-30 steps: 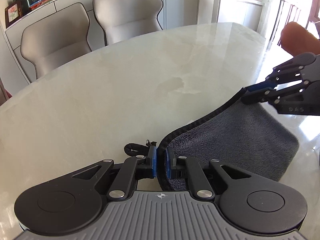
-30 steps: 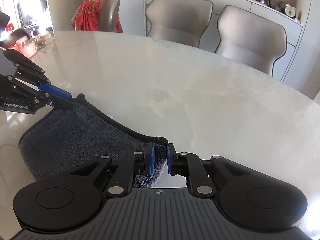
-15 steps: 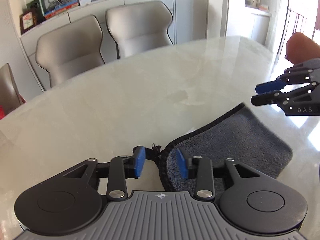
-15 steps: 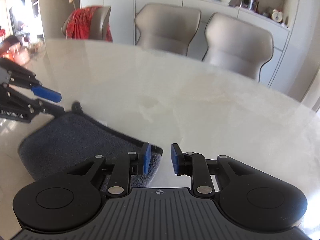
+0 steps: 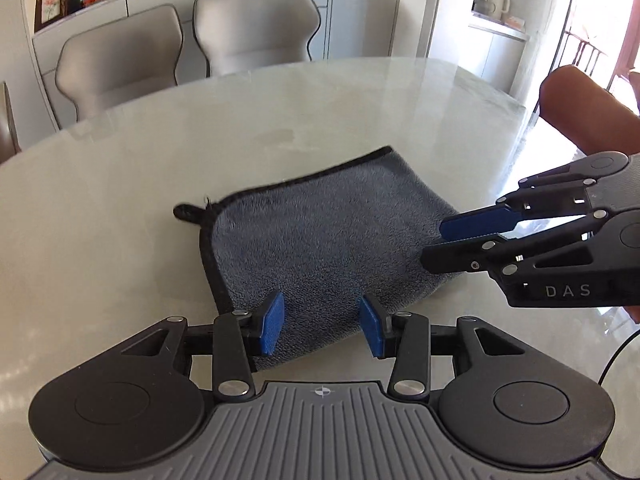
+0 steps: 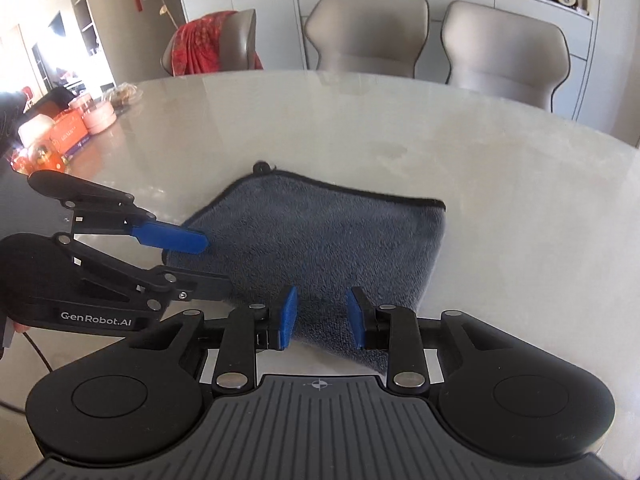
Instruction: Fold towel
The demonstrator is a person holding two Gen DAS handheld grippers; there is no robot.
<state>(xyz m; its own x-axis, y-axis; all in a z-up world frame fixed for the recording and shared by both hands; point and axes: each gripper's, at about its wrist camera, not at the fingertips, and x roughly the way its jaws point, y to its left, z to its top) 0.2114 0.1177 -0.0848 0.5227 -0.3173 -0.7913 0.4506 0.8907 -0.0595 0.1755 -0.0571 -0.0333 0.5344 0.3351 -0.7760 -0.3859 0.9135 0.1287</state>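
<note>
Let go of the towel [image 5: 328, 240] a moment ago: left tongs [image 5: 322, 326] and right tongs [image 6: 320, 318] now spread, empty, backed off. Towel flat on tabletop [image 5: 140, 200], mid-frame, one fold apparently finished.

Only two bits of text I can actually read here. My right gripper [image 5: 434, 246] has "DAS" printed in pale letters on its black side. My left gripper [image 6: 214, 264] says "GenRobot.AI" on its body. The orange box [image 6: 66, 136] has lettering too, but way too blurry.
</note>
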